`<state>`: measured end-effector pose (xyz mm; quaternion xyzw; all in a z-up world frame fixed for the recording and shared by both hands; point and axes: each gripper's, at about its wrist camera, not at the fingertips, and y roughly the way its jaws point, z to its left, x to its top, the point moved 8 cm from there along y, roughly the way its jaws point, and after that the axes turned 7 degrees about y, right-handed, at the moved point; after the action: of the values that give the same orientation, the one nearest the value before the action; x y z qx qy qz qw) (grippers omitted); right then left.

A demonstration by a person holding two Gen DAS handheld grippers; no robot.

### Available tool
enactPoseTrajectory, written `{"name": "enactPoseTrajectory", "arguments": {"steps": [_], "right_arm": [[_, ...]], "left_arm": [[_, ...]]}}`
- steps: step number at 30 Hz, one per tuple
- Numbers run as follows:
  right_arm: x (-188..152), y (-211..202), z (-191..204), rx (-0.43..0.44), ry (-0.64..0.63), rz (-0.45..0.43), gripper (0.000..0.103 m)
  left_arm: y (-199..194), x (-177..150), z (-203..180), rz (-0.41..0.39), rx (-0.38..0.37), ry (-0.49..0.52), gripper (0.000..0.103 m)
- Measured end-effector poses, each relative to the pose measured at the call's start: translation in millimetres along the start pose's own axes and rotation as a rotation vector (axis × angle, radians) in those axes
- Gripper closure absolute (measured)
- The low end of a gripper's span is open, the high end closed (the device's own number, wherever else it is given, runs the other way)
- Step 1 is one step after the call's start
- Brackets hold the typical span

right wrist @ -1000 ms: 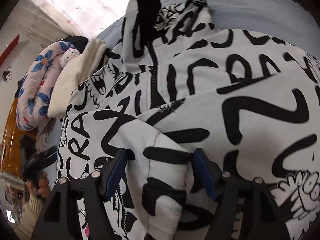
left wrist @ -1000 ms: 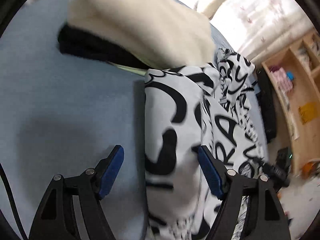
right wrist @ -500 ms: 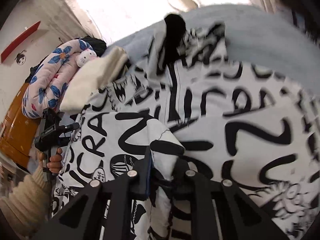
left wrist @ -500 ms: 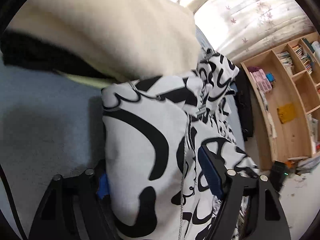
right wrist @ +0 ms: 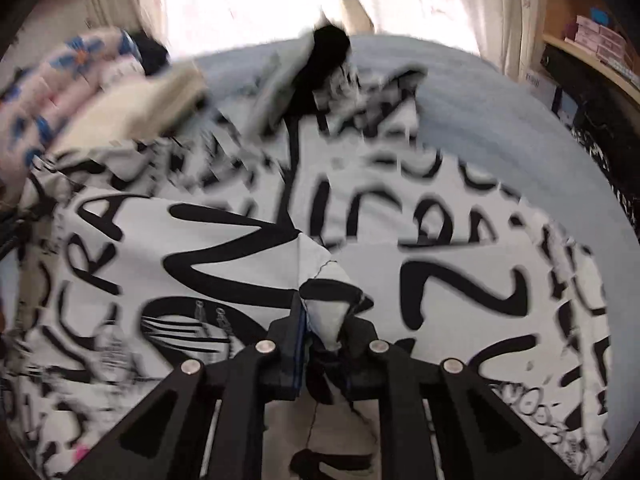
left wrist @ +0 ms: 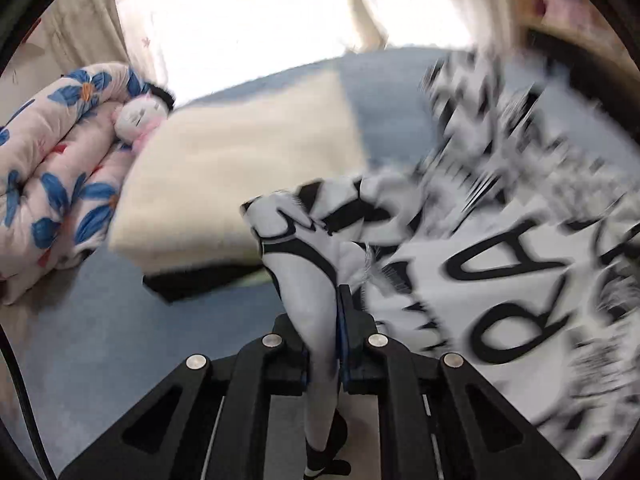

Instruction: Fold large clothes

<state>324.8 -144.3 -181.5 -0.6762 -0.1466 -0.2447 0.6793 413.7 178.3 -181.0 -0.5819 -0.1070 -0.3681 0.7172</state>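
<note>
Bright curtained windows stand behind a bed [left wrist: 100, 320] with a blue-grey cover, where the garment [right wrist: 240, 248], a large white piece printed with black lettering, lies spread across most of the surface. A cream blanket [left wrist: 240, 184] and a flowered quilt [left wrist: 48, 168] sit just beside it toward the head of the bed, with a small doll [left wrist: 140, 114] between them. The left gripper [left wrist: 338, 320] has just been closing, and its jaws are pinching a raised flap of the printed cloth; the right gripper [right wrist: 320, 320] has its jaws pressed on another bunched corner of the same garment. Both views are blurred, so the far edge of the cloth is hard to read. With both corners held, the step in hand looks like carrying one side over to make the first fold. To do it well, lift both corners together and level, keep the edge between them taut so no slack wrinkles in, and lay it straight along the opposite edge. Steer the left corner clear of the blanket, which lies near it. Release only once the cloth rests flat.
</note>
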Motion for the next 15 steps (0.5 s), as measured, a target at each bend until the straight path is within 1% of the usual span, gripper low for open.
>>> {"name": "enactPoseTrajectory", "arguments": {"steps": [2,3,4,5,6,7,8,9,11,13,15], "right_arm": [[-1.1,6.9,-1.4,0.008,0.018,0.022,0.083],[0.8,3.0,-3.1,0.014,0.028,0.025,0.077],[2.1,-1.3,-5.4,0.01,0.036,0.03,0.068],[3.6,-8.3,-9.9,0.004,0.048,0.035,0.064],[4.3,-17.2,-15.3,0.011,0.058,0.029,0.059],[4.3,-25.5,-18.9,0.02,0.063,0.018,0.059],[3.5,-36.5,-23.3,0.026,0.067,0.005,0.059],[1.4,-45.3,-25.6,0.026,0.071,-0.003,0.058],[-3.2,-65.4,-30.5,0.044,0.088,-0.018,0.058],[-10.0,-79.0,-27.7,0.076,0.098,-0.028,0.058],[-18.7,-85.6,-14.0,0.098,0.087,-0.025,0.058]], "left_arm": [[25.1,-11.6,-2.7,0.065,0.038,0.011,0.091],[31.5,-14.6,-3.3,0.076,0.05,0.014,0.088],[30.6,-15.6,-1.9,0.07,0.058,0.017,0.086],[25.7,-12.7,-0.4,0.062,0.073,0.018,0.084],[19.1,-9.5,2.3,0.061,0.089,0.018,0.075],[16.3,-5.6,1.9,0.064,0.099,0.015,0.062],[7.2,-6.1,7.2,0.064,0.104,0.003,0.057],[-3.5,-4.8,13.4,0.057,0.098,-0.017,0.053],[-27.1,-12.1,31.4,0.051,0.072,-0.077,0.053],[-52.5,-19.2,42.9,0.039,0.015,-0.157,0.053],[-73.9,-26.7,48.0,0.021,-0.044,-0.235,0.053]]}}
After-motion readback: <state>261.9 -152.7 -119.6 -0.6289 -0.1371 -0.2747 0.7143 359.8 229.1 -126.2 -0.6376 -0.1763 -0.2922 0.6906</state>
